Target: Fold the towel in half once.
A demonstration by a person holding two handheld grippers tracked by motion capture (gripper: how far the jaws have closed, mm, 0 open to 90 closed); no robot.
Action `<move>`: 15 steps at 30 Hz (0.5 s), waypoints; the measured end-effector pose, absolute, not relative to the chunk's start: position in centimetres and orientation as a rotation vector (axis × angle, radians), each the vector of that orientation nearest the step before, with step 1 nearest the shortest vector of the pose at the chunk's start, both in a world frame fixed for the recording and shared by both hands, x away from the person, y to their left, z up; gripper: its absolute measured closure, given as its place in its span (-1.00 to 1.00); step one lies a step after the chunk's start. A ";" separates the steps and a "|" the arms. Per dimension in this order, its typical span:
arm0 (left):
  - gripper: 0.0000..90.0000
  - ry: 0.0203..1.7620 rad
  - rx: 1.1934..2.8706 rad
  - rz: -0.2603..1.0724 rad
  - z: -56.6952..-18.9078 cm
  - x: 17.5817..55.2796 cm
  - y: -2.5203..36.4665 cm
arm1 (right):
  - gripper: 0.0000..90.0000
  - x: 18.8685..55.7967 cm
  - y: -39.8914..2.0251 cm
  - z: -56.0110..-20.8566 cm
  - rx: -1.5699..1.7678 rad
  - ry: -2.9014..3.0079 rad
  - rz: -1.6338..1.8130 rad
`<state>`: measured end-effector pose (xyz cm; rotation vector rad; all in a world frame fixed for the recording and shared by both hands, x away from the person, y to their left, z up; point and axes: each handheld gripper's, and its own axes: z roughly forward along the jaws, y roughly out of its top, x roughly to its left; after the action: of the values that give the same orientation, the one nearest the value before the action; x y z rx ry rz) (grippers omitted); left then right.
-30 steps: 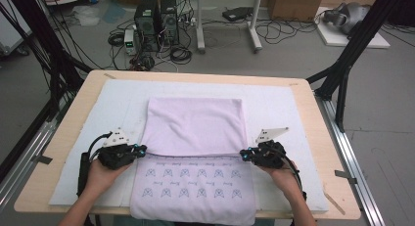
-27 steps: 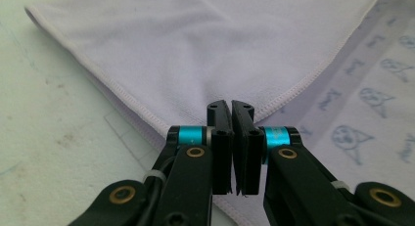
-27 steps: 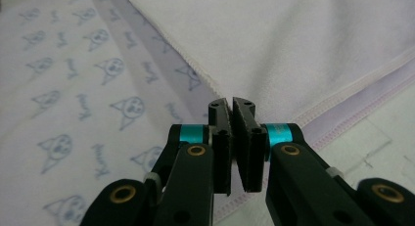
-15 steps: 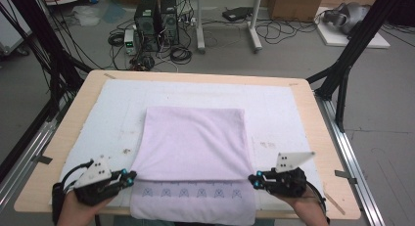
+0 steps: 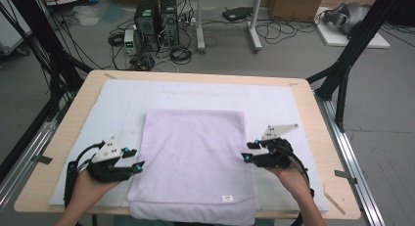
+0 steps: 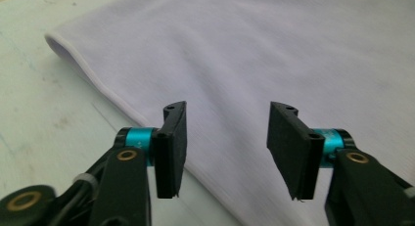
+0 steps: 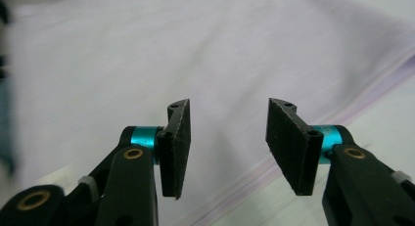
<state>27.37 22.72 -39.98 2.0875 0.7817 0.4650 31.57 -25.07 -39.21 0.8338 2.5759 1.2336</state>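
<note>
While the folded lilac towel (image 5: pixel 193 162) lies flat on the white mat (image 5: pixel 274 99) at the table's near middle, the left gripper (image 5: pixel 138 158) and right gripper (image 5: pixel 246 151) flank its side edges, jaws just opened, nothing between them, apparently hovering slightly above the cloth.
</note>
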 end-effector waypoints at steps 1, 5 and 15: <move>0.06 0.804 2.072 0.468 -40.0 28.5 22.7 | 0.13 32.7 -24.9 -39.2 0.845 2.571 1.216; 0.02 0.889 2.045 0.491 -40.3 32.7 22.3 | 0.07 36.7 -24.3 -39.0 0.885 2.537 1.160; 0.01 1.155 2.048 0.512 -43.7 40.7 21.6 | -0.06 43.4 -23.8 -41.8 1.039 2.483 1.018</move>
<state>40.68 21.58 -43.69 2.0481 1.1554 0.5120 43.38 -23.83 -41.76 1.0385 2.4828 1.0183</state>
